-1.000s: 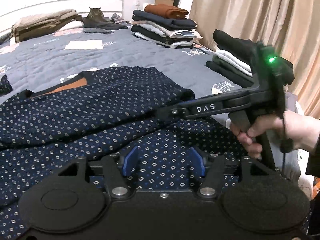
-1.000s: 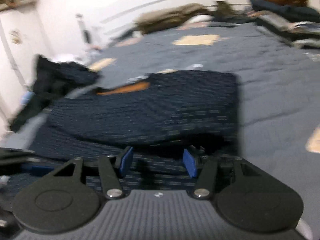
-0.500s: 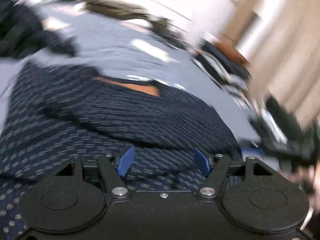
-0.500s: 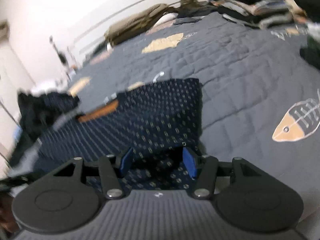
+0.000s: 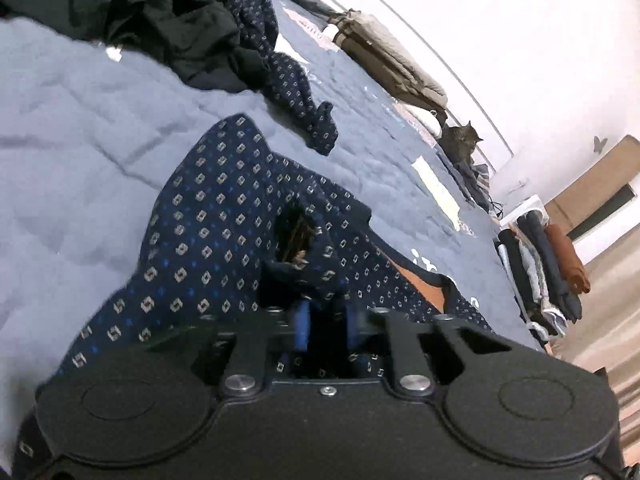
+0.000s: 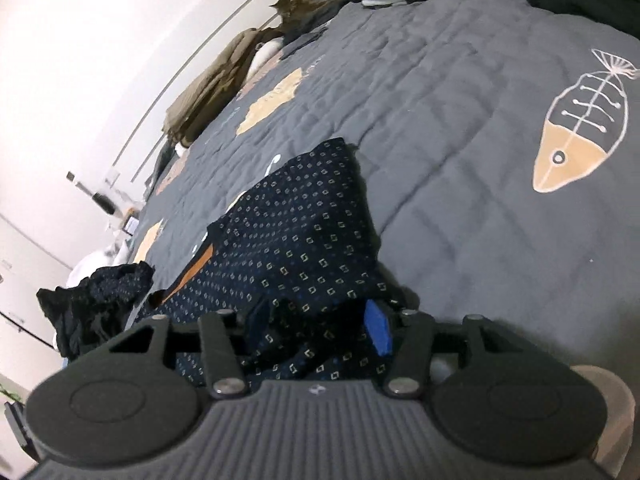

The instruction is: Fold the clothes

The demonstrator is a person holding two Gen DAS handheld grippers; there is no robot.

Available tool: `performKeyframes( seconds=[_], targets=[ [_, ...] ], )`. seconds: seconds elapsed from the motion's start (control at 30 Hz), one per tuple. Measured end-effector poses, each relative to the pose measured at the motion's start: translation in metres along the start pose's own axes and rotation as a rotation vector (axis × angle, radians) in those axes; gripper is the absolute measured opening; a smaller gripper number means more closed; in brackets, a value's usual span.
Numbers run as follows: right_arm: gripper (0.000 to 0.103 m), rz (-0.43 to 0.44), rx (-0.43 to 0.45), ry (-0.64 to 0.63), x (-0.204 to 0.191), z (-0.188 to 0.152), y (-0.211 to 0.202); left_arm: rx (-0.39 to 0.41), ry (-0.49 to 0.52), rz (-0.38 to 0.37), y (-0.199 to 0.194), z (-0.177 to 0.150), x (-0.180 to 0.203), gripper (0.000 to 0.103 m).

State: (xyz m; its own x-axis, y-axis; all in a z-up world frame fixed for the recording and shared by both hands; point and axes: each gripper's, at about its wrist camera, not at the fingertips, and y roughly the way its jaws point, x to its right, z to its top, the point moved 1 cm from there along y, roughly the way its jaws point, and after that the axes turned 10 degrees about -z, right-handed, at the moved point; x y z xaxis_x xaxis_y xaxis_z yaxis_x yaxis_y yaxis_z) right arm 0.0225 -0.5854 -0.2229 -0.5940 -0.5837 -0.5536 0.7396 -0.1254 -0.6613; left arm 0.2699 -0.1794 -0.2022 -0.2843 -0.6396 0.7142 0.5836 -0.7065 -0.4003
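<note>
A navy garment [image 5: 224, 216] with small diamond prints and an orange inner neckband lies partly folded on the grey quilted bedspread [image 5: 60, 140]. My left gripper [image 5: 324, 326] is closing at the garment's near edge, and its blue pads pinch a bunched fold of the cloth. In the right wrist view the same garment [image 6: 304, 232] reaches back from my right gripper [image 6: 316, 328]. Its jaws are closing with a rumpled fold between them; the right pad [image 6: 378, 332] shows bare and the left is half hidden by cloth.
A heap of dark clothes [image 5: 160, 12] lies at the far left of the bed [image 6: 460, 140], also seen as dark clothes [image 6: 92, 304]. Stacks of folded clothes [image 5: 548, 264] stand at the far side. A cat [image 5: 460, 142] sits by a brown folded blanket [image 5: 392, 60].
Both views have rolled strongly. The left gripper swung left along the garment and shut on its edge. The right gripper dropped closer to the cloth and its jaws narrowed around a fold.
</note>
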Motion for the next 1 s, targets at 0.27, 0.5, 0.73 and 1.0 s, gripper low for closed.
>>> performKeyframes(
  seconds=[0.27,0.5,0.73,1.0],
  targets=[
    [0.01,0.039,0.035,-0.021,-0.007,0.009,-0.018,0.043,0.053,-0.004,-0.057,-0.003,0.018,0.009],
    [0.01,-0.123,-0.01,-0.17,-0.008,0.005,-0.009,-0.115,0.088,0.136,-0.064,-0.015,-0.003,0.044],
    [0.01,-0.138,-0.008,-0.209,-0.005,0.003,-0.009,-0.052,0.202,0.117,-0.068,0.016,0.015,0.062],
    [0.013,-0.122,-0.015,-0.203,-0.005,0.005,-0.007,-0.194,0.24,0.163,0.008,0.035,0.005,0.051]
  ],
)
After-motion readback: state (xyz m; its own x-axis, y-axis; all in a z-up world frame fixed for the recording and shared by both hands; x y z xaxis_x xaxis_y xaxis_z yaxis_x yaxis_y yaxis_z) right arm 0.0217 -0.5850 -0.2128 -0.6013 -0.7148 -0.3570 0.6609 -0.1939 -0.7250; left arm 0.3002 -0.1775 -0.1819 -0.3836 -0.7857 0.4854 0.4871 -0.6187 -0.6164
